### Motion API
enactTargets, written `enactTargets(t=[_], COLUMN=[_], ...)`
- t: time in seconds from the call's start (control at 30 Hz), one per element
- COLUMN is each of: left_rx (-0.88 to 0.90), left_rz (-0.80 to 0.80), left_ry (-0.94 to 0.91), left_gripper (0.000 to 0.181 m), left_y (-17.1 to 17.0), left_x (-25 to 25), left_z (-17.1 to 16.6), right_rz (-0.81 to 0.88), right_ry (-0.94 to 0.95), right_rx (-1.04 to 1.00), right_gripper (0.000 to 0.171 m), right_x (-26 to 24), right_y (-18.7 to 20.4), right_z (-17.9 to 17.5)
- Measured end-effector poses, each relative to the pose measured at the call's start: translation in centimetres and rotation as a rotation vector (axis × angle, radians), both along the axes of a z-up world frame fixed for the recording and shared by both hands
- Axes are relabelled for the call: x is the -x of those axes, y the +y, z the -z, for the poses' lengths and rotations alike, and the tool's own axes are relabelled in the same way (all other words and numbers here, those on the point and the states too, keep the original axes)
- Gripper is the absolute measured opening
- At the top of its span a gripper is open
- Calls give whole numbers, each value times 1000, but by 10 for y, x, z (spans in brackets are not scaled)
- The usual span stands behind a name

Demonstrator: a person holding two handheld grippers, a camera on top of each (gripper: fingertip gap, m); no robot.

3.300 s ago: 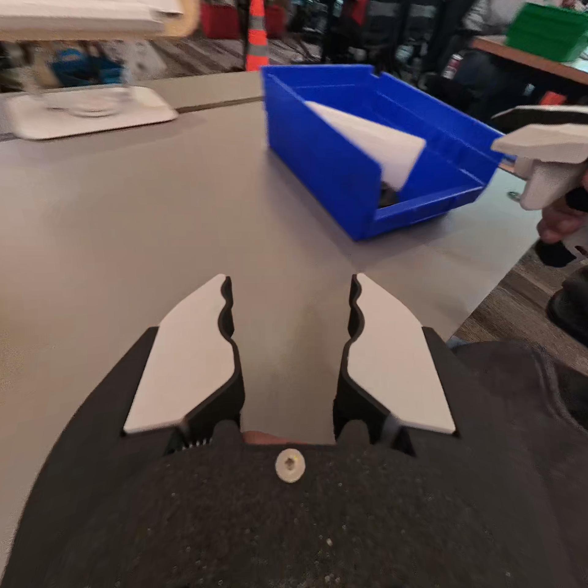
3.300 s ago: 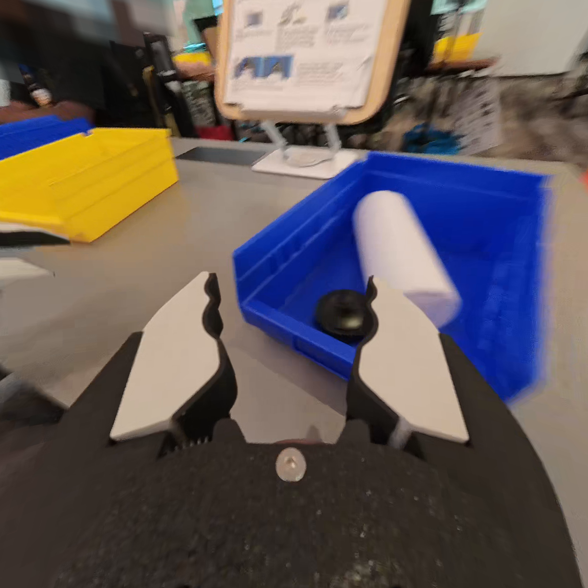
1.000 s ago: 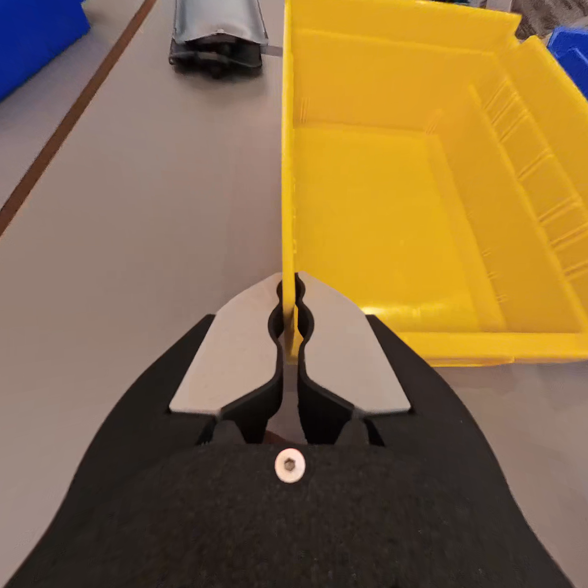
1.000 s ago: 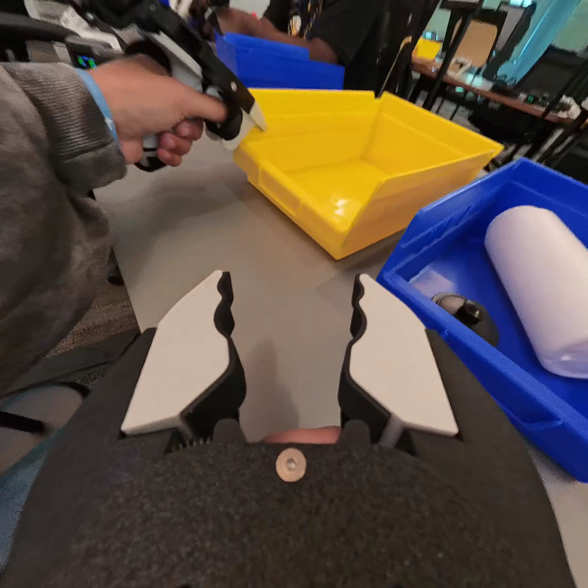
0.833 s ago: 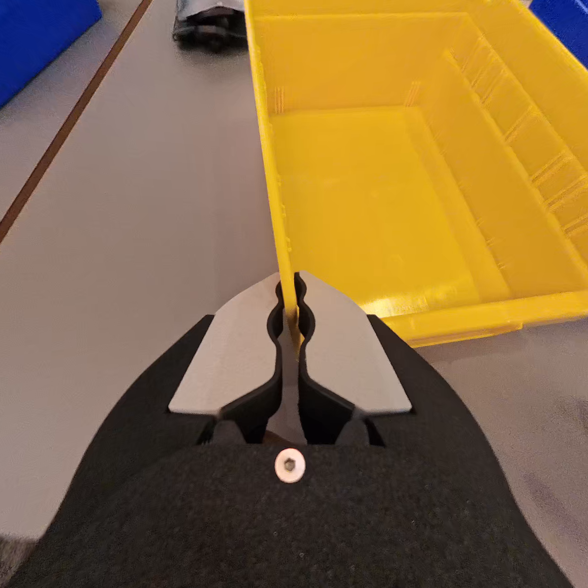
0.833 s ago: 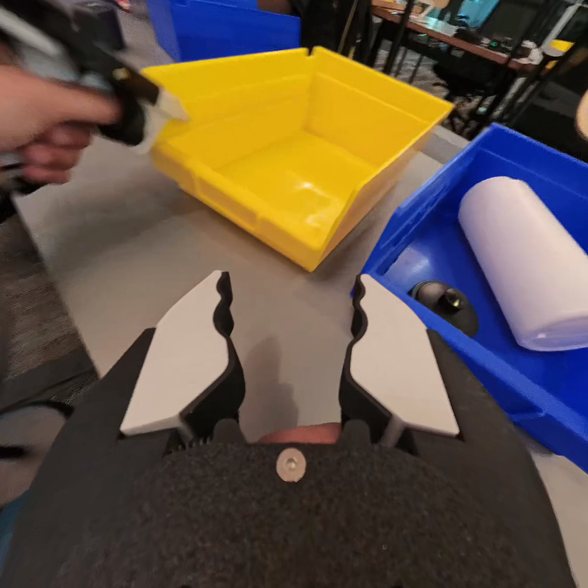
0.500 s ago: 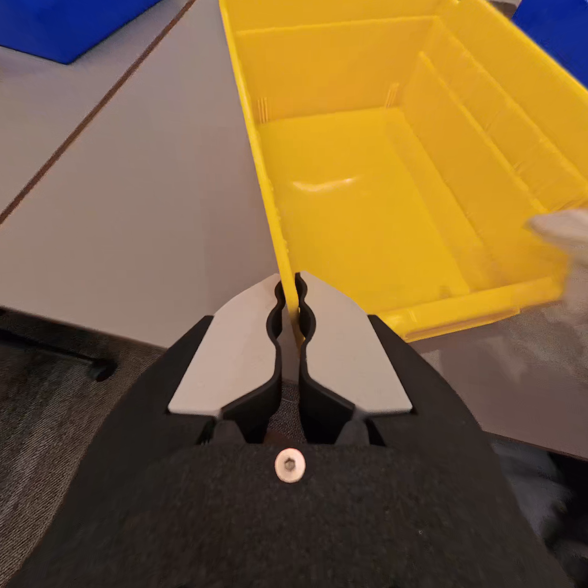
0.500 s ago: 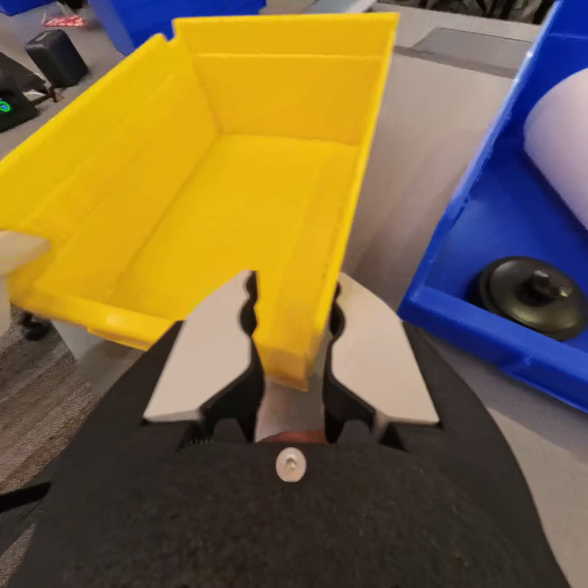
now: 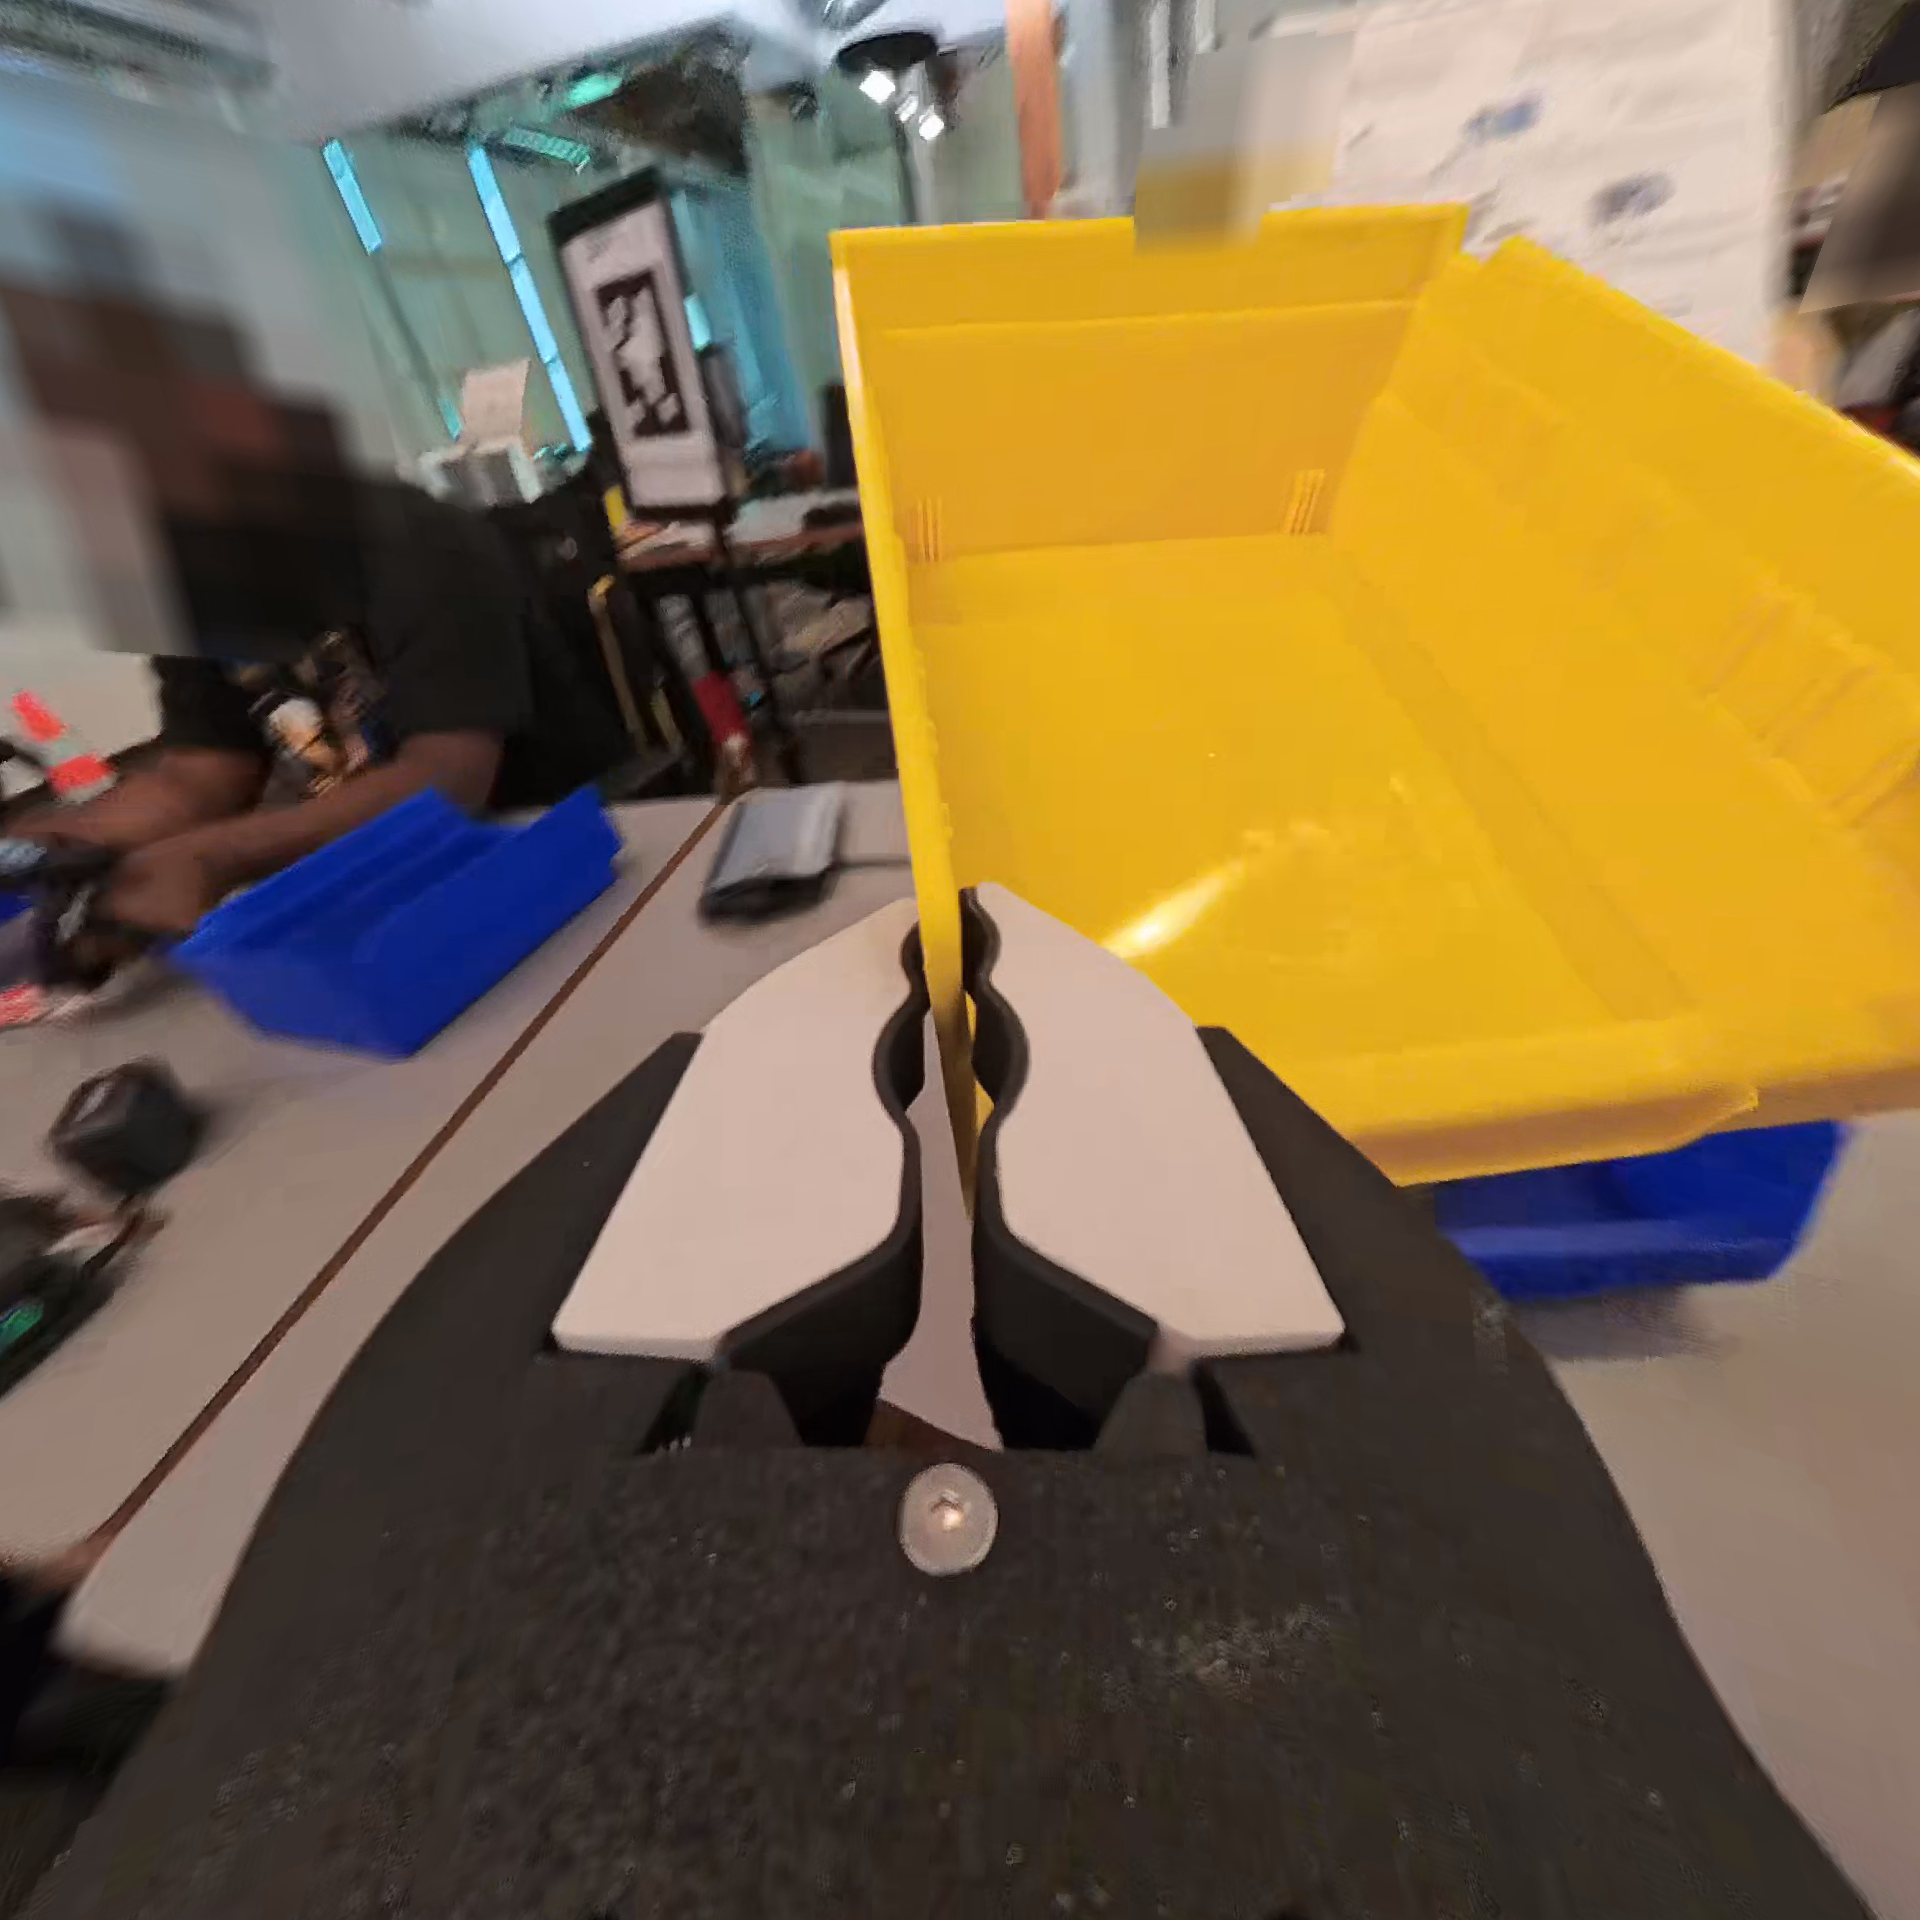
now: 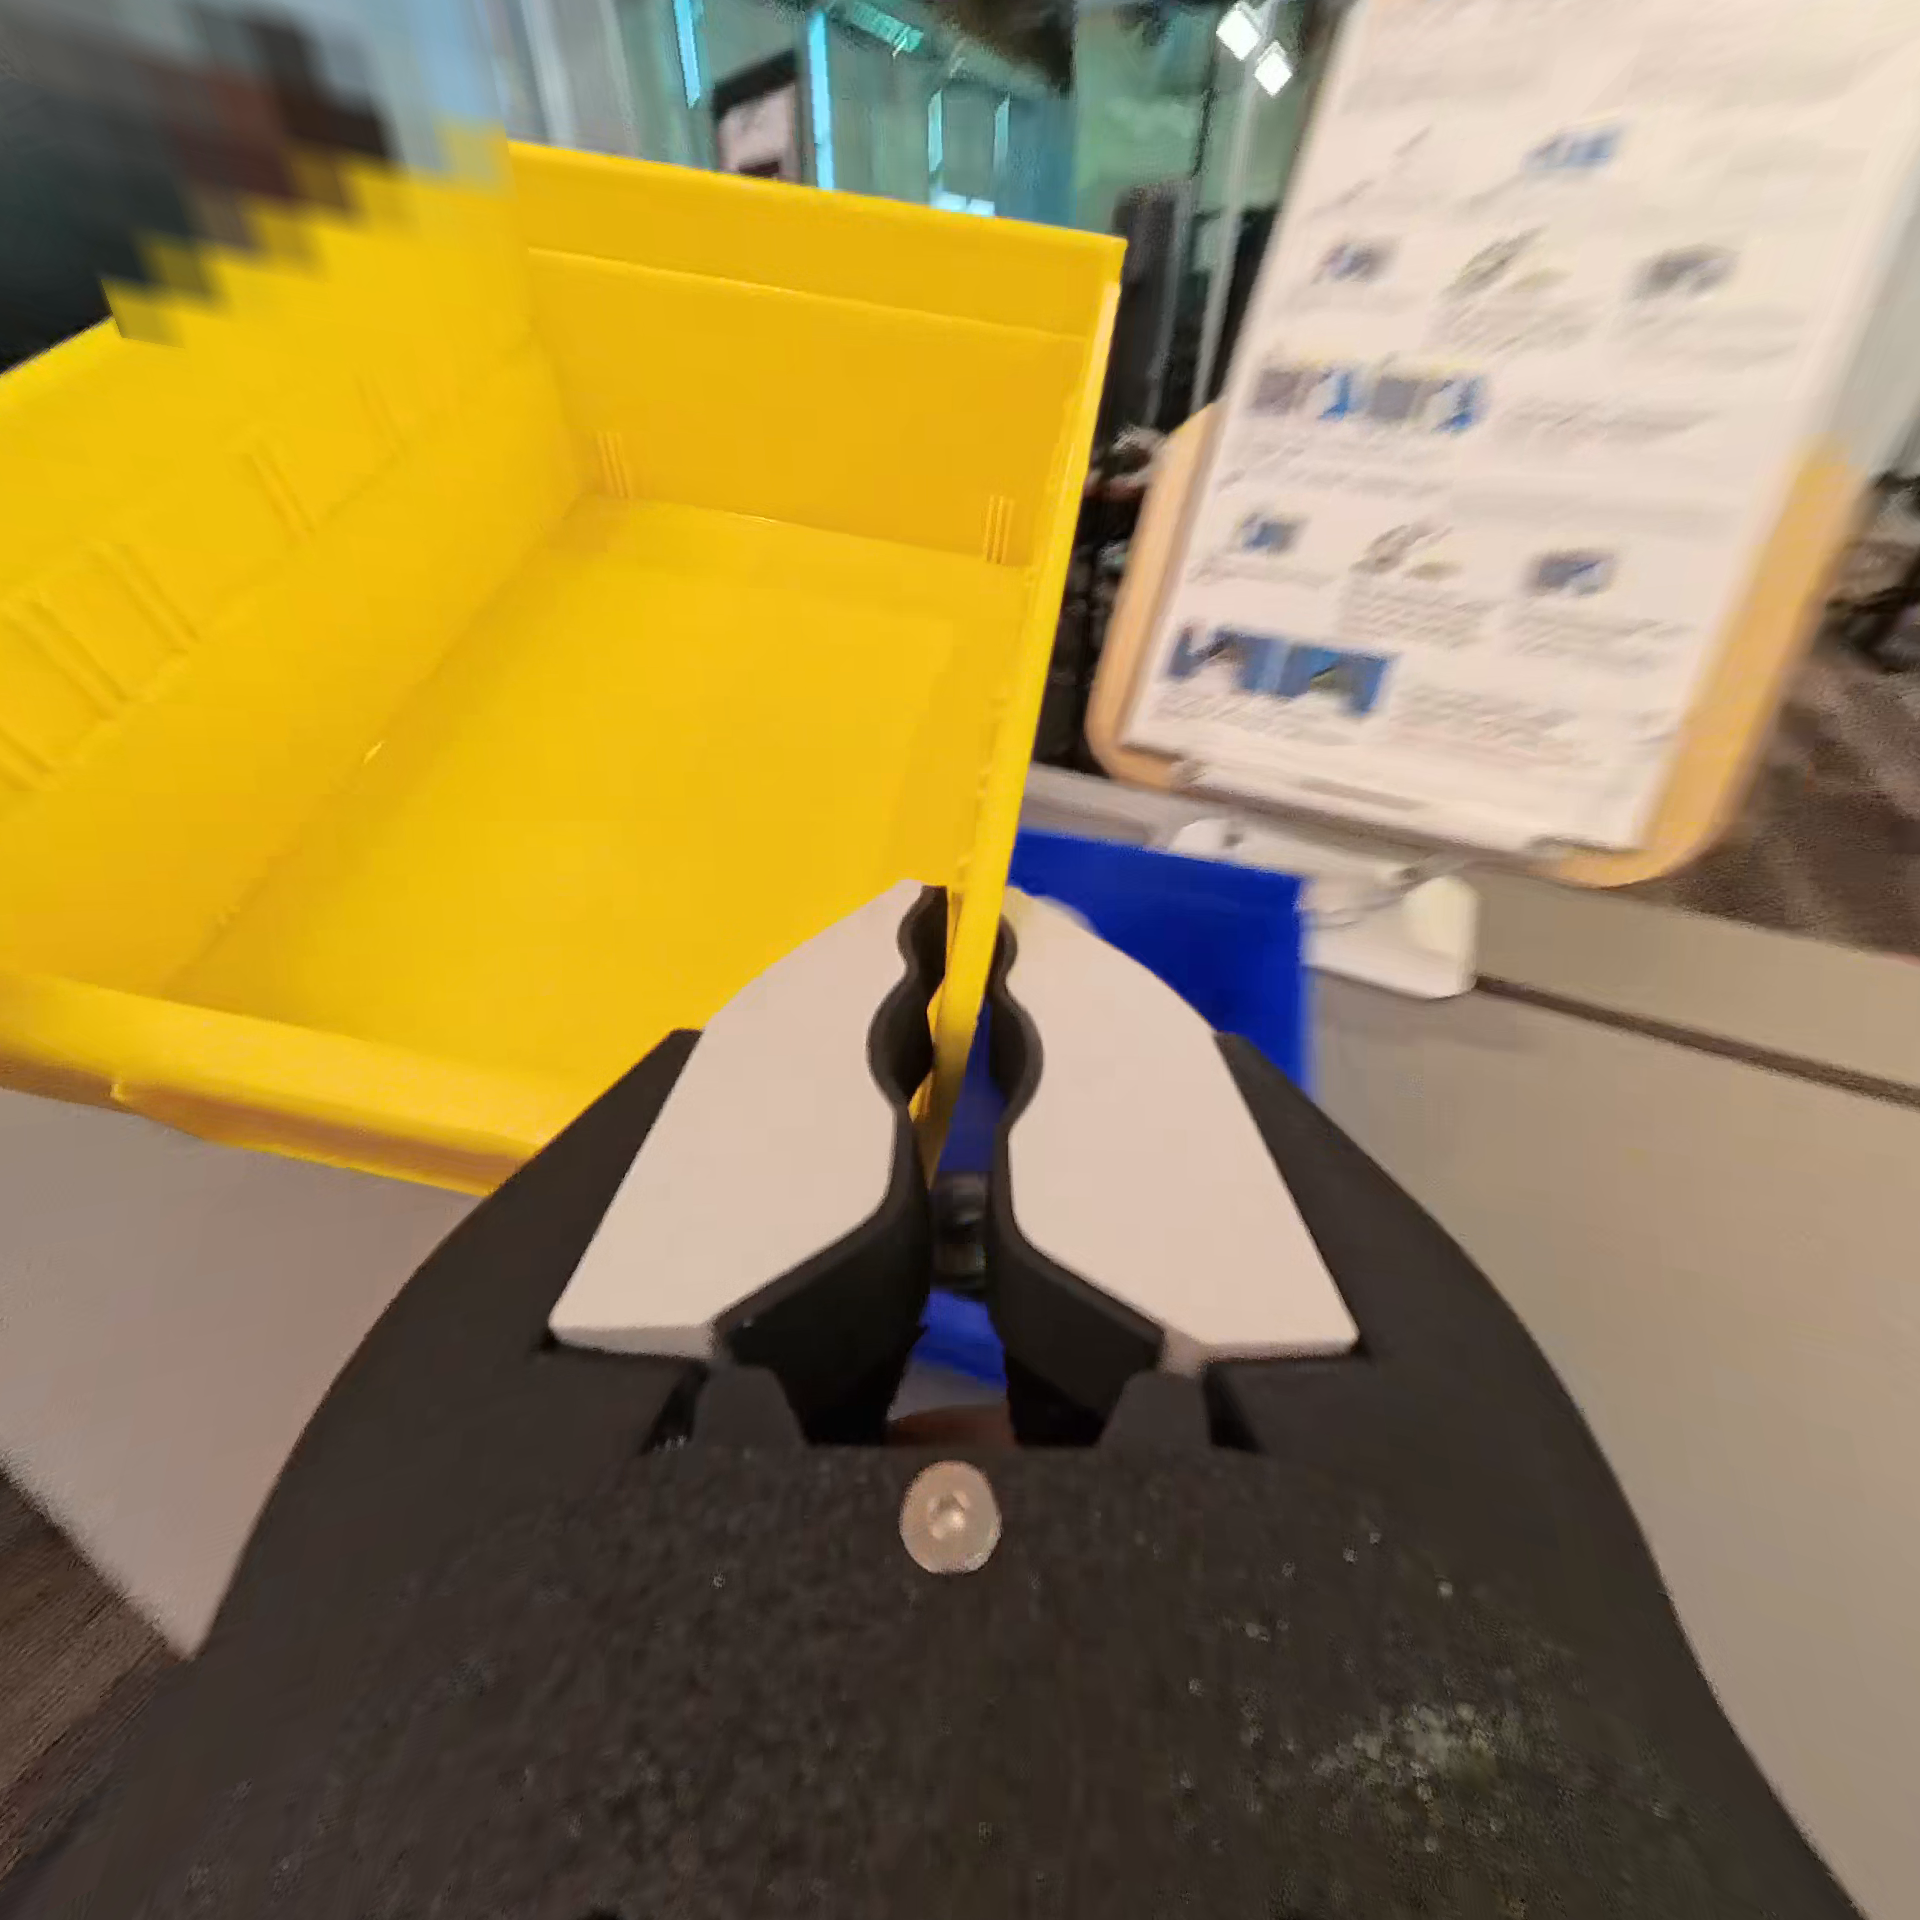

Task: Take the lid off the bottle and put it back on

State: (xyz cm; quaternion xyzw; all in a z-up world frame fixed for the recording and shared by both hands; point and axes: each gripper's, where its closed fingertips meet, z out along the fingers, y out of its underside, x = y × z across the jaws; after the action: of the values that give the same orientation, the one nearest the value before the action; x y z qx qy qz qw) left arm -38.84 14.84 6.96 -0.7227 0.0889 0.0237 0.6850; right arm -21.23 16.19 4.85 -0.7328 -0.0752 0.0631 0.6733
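Note:
An empty yellow bin [image 9: 1351,779] hangs in the air, tilted, held between both grippers. My left gripper [image 9: 940,914] is shut on its left side wall. My right gripper [image 10: 961,904] is shut on its right side wall [image 10: 1023,665]. The blue bin [image 10: 1174,935] sits on the table just beyond and below the yellow one; it also shows in the left wrist view [image 9: 1621,1216]. A small dark part [image 10: 961,1236] shows in the gap behind my right fingers. The bottle is hidden from both views.
The grey table [image 9: 1714,1507] runs under both bins. A second blue bin [image 9: 405,925], a grey pouch [image 9: 779,847] and a black device [image 9: 125,1127] lie to the left, near a seated person [image 9: 312,675]. A sign board on a stand [image 10: 1455,468] is back right.
My right gripper has shut on the yellow bin's right wall. Both grippers have lifted the bin off the table and carried it over the blue bin.

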Motion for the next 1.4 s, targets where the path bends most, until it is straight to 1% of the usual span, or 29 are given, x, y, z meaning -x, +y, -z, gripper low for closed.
enactTargets(t=[0.03, 0.1, 0.17, 0.23, 0.3, 0.37, 0.43, 0.5, 0.6, 0.73, 0.83, 0.87, 0.9, 0.93, 0.97, 1.03, 1.07, 1.1, 1.17, 1.2, 1.27, 1.3, 1.37, 1.4], left_rx=[-14, -15, 25, 83, 137, 194, 258, 308, 349, 404, 430, 455, 479, 493, 504, 492, 466, 427, 341, 310, 271, 261, 289, 334], left_rz=[51, 142, 221, 297, 357, 385, 391, 405, 429, 507, 582, 604, 620, 622, 653, 762, 817, 834, 760, 682, 488, 386, 201, 160], left_ry=[-2, -10, -21, -9, 31, 52, 47, 49, 51, 17, -13, 1, 4, -7, -25, -103, -145, -159, -123, -79, 15, 40, 62, 39], left_gripper=[3, 3, 3, 3, 3, 3, 3, 3, 4, 7, 15, 20, 28, 39, 55, 60, 60, 59, 59, 60, 65, 66, 68, 72], left_y=[6, 20, 36, 45, 45, 42, 37, 28, 13, 3, -2, -4, -6, -7, -12, -28, -36, -37, -23, -9, 21, 34, 54, 59], left_x=[-29, -92, -160, -232, -300, -356, -401, -437, -463, -464, -469, -471, -472, -468, -464, -444, -428, -404, -341, -302, -221, -180, -107, -84], left_z=[-7, -10, 4, 31, 64, 98, 133, 163, 195, 226, 229, 232, 233, 232, 227, 202, 185, 168, 142, 135, 130, 132, 148, 160], right_rz=[40, 117, 178, 282, 378, 413, 392, 413, 422, 349, 334, 332, 325, 322, 331, 356, 379, 402, 402, 375, 265, 204, 66, -9], right_ry=[-1, -1, 28, 15, 15, -31, -37, 3, 47, 60, 96, 134, 170, 190, 194, 142, 87, 23, -87, -117, -155, -176, -182, -148], right_rx=[-30, -56, -49, 3, 83, 189, 278, 308, 350, 366, 383, 410, 441, 452, 444, 409, 374, 329, 240, 209, 209, 225, 229, 230], right_gripper=[6, 6, 9, 8, 6, 5, 6, 6, 5, 7, 7, 9, 16, 27, 31, 34, 40, 43, 42, 42, 44, 49, 55, 56], right_x=[-29, -90, -152, -221, -289, -349, -395, -433, -468, -470, -472, -472, -471, -470, -471, -475, -477, -477, -462, -445, -393, -360, -280, -236], right_y=[-3, -9, -15, -21, -28, -32, -40, -49, -58, -60, -59, -60, -60, -62, -64, -75, -81, -86, -90, -86, -69, -58, -34, -24], right_z=[-12, -25, -20, 4, 39, 78, 116, 144, 173, 193, 206, 211, 216, 217, 214, 196, 181, 163, 129, 116, 106, 107, 115, 123])
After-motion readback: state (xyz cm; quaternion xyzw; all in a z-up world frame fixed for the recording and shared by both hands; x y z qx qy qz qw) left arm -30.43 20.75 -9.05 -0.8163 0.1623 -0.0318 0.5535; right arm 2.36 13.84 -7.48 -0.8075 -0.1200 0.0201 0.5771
